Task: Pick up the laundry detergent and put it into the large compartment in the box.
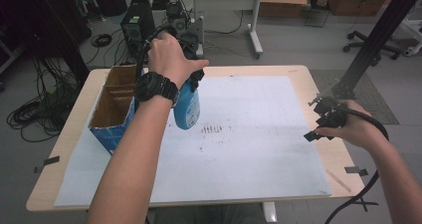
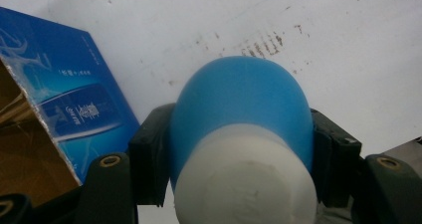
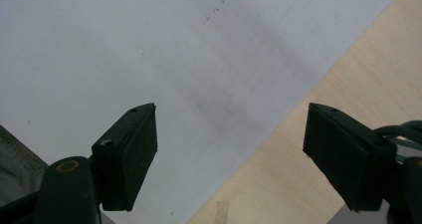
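My left gripper (image 2: 239,149) is clamped on a blue bottle (image 2: 242,109) just below its white cap (image 2: 246,184), holding it in the air over the white sheet (image 1: 249,134), right beside the open cardboard box (image 1: 113,109). The smooth, rounded plastic looks light but slippery to me, so that narrower part under the cap seems the safest hold. My right gripper (image 3: 229,154) hangs spread and empty over the table's edge (image 3: 298,184).

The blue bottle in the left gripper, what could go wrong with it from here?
The blue bottle is rounded and smooth, so it might slip from the left gripper, whose jaws clamp only its sides. It hangs close to the open box and could knock its wall. The right gripper is open and far away, unable to help.
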The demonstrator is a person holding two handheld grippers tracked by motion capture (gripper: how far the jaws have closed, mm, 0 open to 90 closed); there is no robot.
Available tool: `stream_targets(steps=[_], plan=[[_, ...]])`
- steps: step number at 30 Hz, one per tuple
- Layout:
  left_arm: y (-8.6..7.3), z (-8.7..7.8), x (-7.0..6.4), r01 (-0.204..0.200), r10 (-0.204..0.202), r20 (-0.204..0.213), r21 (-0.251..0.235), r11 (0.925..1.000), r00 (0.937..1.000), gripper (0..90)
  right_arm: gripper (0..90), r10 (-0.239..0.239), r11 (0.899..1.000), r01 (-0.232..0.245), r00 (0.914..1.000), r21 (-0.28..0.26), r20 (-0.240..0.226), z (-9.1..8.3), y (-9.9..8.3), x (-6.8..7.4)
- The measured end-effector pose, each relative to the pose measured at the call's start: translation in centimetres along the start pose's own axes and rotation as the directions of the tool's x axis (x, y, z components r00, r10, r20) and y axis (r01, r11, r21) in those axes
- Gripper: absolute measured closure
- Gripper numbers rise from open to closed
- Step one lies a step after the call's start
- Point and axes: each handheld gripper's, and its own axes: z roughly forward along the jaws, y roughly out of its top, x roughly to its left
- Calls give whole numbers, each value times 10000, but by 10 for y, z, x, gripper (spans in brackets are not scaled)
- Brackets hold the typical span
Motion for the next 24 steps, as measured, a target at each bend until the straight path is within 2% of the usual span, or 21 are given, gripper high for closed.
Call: stream_targets(steps=[12,17,24], plan=[[0,-25,7,281,-283,-62,-196,9994,9996,377,211,17,10000,-17,10000,-39,38,-3,1,-2],[-1,-40,16,458,-462,-117,-299,9985,9989,377,211,18,10000,-18,10000,-53,52,-5,3,-3],[-2,-50,26,709,-718,-214,-389,9967,9972,377,211,39,10000,-39,10000,-55,31,-6,5,-4]])
